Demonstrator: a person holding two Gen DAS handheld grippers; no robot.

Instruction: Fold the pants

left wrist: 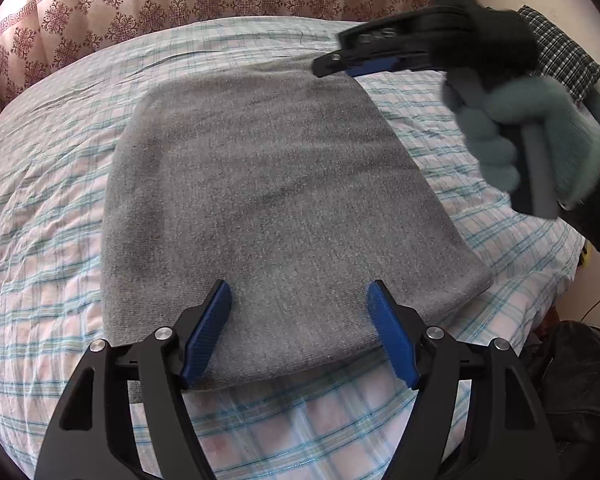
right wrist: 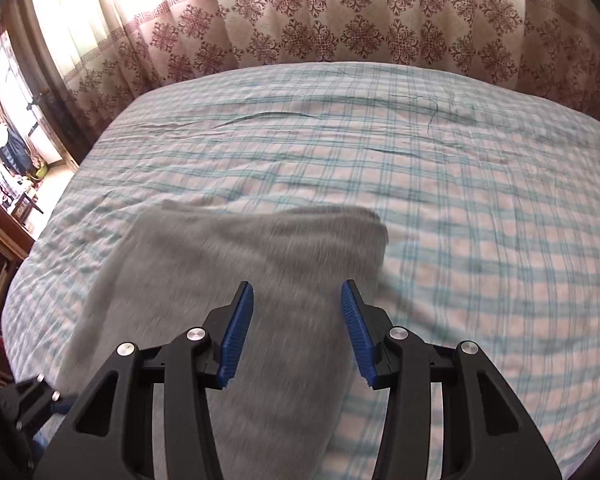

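Spread blue-padded fingers of the left gripper point(left wrist: 300, 332) hover empty over the near edge of the folded grey pants point(left wrist: 276, 200), lying flat on the plaid bedsheet point(left wrist: 40, 200). Bare sheet surrounds them. At 2 o'clock, the right gripper point(right wrist: 298, 334) hangs open, patterned curtain point(right wrist: 340, 20) beyond.

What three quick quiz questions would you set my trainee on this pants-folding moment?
1. True or false: the left gripper is clamped on the grey pants.
2. What covers the bed? A) plaid sheet B) plain white sheet C) bare mattress
3. Fill in: the right gripper has its jaws ____.

Key: 1 false, it is open; 2 A; 3 open.
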